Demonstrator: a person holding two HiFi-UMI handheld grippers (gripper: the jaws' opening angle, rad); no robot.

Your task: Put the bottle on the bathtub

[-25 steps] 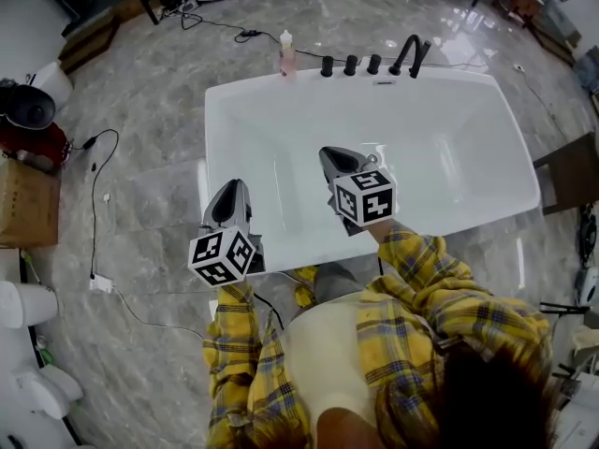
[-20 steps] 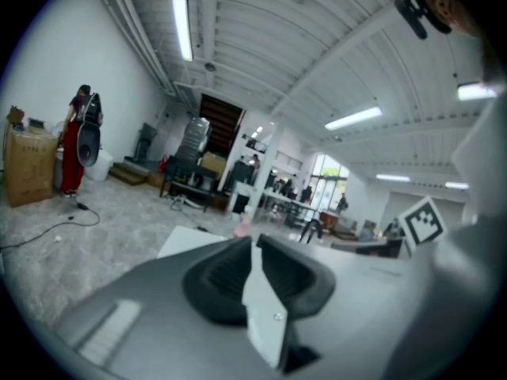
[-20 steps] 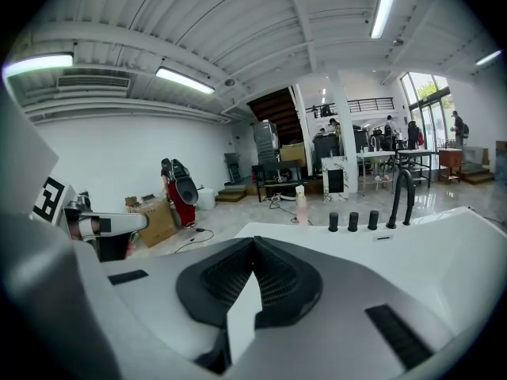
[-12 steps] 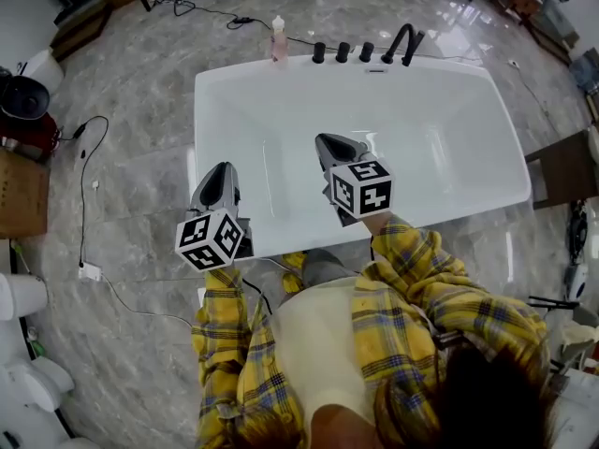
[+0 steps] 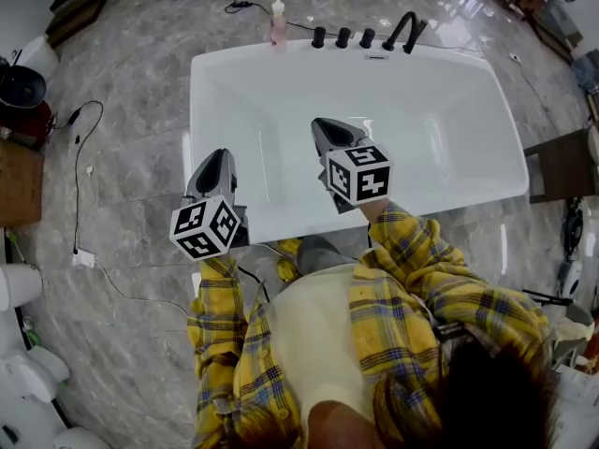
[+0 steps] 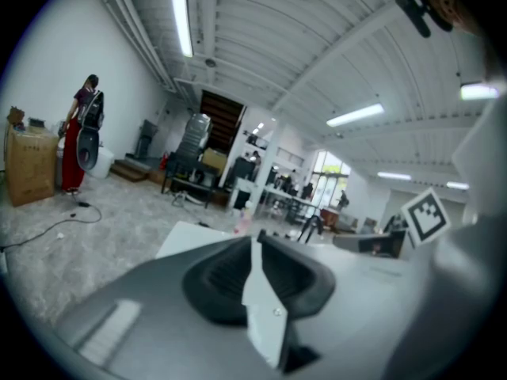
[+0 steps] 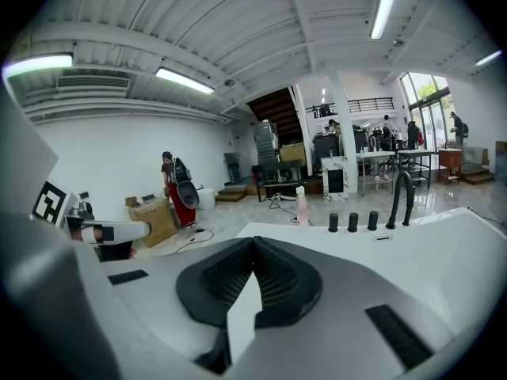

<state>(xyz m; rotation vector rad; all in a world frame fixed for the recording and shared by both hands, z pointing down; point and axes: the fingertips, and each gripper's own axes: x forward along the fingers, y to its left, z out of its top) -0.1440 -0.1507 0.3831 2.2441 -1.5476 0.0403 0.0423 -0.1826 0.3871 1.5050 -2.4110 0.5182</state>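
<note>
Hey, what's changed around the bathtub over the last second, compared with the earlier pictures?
Nothing in the scene visibly moved, and nothing was grasped or released; only the head view shifted slightly. The pink bottle stays upright on the bathtub far rim, left of the black knobs. The left gripper and right gripper stay shut and empty over the tub's near side.

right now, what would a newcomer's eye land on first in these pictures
A large white bathtub fills the middle of the head view, with a pale pink bottle standing on its far rim, just left of the black tap fittings. Nearer the camera, the left gripper and right gripper hover by the tub's near edge, jaws together and empty, held by a person in a yellow plaid shirt.
</note>
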